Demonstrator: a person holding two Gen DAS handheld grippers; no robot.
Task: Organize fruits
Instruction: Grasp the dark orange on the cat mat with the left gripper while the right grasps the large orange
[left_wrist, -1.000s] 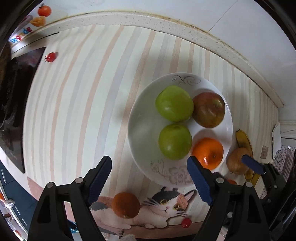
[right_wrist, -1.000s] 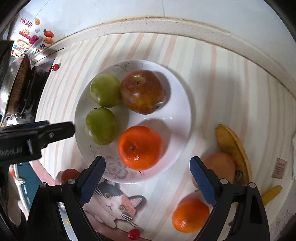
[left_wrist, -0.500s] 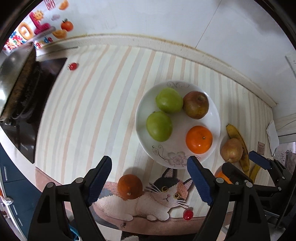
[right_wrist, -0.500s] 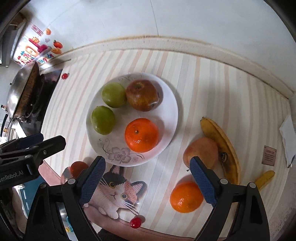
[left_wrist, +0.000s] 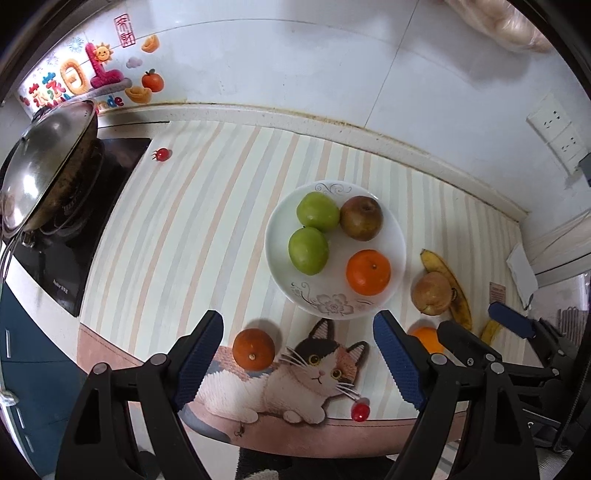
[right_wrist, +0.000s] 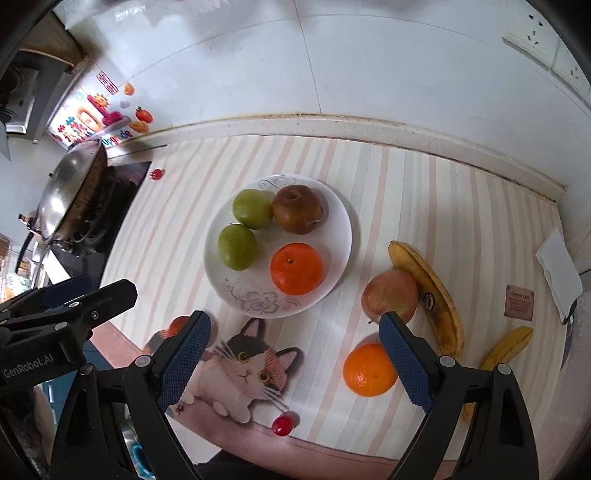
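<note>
A white plate (left_wrist: 334, 308) (right_wrist: 255, 295) on the striped mat holds two green apples (left_wrist: 308, 251) (right_wrist: 237, 246), a brown-red apple (left_wrist: 361, 218) (right_wrist: 297, 209) and an orange (left_wrist: 368, 272) (right_wrist: 296, 268). Loose on the mat lie an orange (left_wrist: 253, 349) near the front left, another orange (right_wrist: 369, 369), a red apple (right_wrist: 388, 293) and two bananas (right_wrist: 432, 295). My left gripper (left_wrist: 297, 363) is open and empty, high above the mat's front edge. My right gripper (right_wrist: 291, 363) is open and empty, also high, to the right of the left one.
A stove with a lidded wok (left_wrist: 48, 166) stands at the left. A cherry tomato (left_wrist: 162, 154) lies by the stove, another (left_wrist: 361, 412) at the front edge. The tiled wall with sockets (left_wrist: 557, 133) runs behind. A paper slip (right_wrist: 559, 273) lies at the right.
Both grippers have risen and pulled back from the plate, so the fruits look smaller and more of the counter and wall shows. Both stay open and empty.
</note>
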